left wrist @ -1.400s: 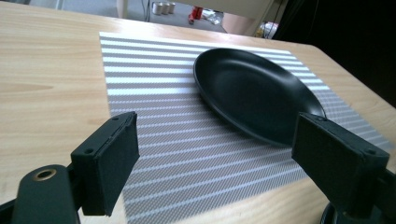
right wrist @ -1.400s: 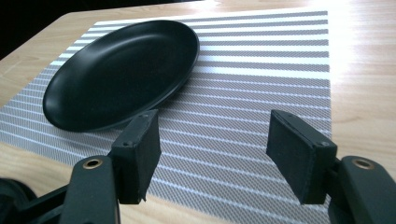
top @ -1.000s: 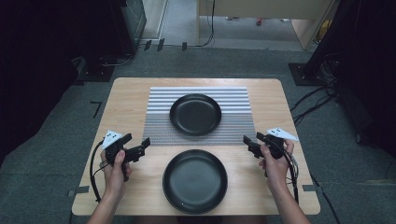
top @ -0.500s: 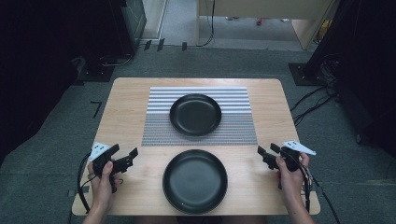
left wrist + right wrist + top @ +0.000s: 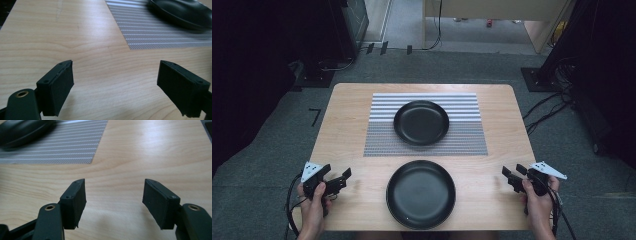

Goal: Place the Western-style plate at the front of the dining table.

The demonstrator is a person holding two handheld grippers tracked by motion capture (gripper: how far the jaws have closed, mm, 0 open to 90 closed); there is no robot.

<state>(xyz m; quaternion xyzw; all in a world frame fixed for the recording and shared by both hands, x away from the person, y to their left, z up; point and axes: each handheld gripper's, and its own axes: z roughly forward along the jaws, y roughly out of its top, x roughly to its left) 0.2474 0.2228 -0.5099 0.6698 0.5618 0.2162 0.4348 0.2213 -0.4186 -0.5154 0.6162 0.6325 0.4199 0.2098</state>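
Spread wide and empty, both my left gripper [image 5: 343, 178] and right gripper [image 5: 510, 176] have drawn back to the table's [image 5: 352, 130] near corners, leaving the near black plate [image 5: 421, 193] untouched between them, apparently finished.

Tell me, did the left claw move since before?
Yes. The left claw slid back toward the person and outward, away from the striped mat to the table's near left corner, beside the near plate.

On the desk [image 5: 342, 125]: 2 black plates, 1 on the striped mat [image 5: 377, 135] and 1 [image 5: 421, 194] just off it, and 2 tools.

The plate on the mat [image 5: 421, 122] sits near its middle; the left tool [image 5: 343, 180] and the right tool [image 5: 510, 177] flank the other plate.
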